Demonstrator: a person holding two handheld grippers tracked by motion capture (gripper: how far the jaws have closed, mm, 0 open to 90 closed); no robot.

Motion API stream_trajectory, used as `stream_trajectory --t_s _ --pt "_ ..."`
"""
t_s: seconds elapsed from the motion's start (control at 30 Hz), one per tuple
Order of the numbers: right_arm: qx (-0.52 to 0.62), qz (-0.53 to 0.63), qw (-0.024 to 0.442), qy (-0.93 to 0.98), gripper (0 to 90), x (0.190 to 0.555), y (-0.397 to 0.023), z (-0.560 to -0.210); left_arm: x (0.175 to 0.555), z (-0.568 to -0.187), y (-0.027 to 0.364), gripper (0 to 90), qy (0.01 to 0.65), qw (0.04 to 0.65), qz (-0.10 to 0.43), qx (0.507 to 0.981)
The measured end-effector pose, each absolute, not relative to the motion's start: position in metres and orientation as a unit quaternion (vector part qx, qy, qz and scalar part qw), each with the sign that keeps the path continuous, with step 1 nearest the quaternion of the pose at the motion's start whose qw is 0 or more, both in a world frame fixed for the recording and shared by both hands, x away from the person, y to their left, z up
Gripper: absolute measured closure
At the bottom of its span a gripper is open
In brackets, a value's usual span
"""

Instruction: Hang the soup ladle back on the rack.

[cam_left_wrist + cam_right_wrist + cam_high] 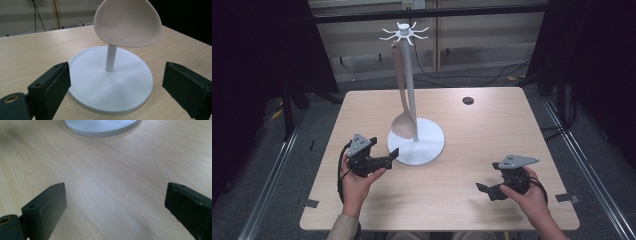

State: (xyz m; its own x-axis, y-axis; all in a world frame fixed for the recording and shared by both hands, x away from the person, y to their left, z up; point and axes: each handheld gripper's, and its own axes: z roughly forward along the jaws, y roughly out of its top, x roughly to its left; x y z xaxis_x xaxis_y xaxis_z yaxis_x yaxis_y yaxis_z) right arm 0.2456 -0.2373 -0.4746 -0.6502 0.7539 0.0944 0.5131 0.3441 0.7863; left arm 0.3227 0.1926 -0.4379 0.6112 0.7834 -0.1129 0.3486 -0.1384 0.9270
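A: One spoon (pixel 402 125) hangs from the rack (pixel 412 80), bowl just above the base (pixel 427 145)?
B: Yes. Left gripper (pixel 384 161) sits wide beside that base; right gripper (pixel 487 190) wide too, empty, over the surface (pixel 482 130).

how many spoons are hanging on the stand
1. The spoon hangs from a hook at the top of the stand, its bowl low beside the pole just above the base, in front of the left tongs. The other hooks look empty.
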Motion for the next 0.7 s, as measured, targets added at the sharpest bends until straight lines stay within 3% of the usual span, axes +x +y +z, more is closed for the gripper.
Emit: stream_trajectory --t_s 0.7 --pt "0.392 0.413 0.145 0.809 3.4 0.245 -0.238 -0.475 0.321 -0.452 0.200 7.4 0.397 0.519 0.211 0.727"
